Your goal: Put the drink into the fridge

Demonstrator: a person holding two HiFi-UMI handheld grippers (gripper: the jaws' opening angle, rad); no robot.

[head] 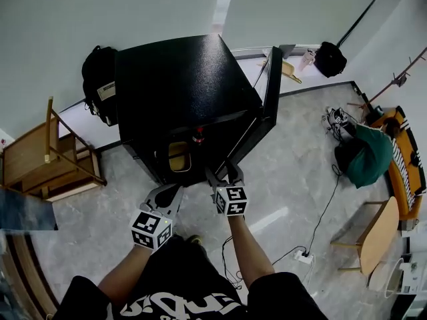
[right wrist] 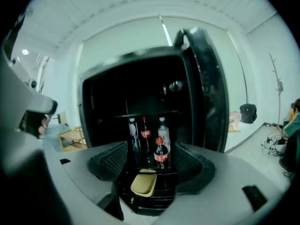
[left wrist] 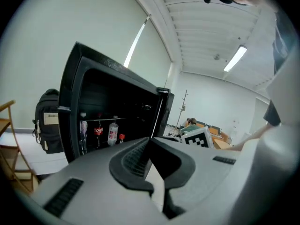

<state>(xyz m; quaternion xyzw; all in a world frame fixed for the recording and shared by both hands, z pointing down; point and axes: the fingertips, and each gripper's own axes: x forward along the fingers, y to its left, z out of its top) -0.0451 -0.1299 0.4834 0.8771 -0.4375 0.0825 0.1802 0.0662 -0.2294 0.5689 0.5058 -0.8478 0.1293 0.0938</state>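
Black fridge (head: 180, 92) stood on the floor, its door (head: 271, 89) swung open to the right. Right tongs (head: 225, 174) were spread and empty, aimed into the opening; left tongs (head: 168, 197) were pressed together with nothing between them, just beside the right. Drink (right wrist: 161, 154), a small red-capped cola bottle, stood upright on the fridge shelf, in front of three taller bottles (right wrist: 162, 128) and above a yellow tray (right wrist: 143, 183).
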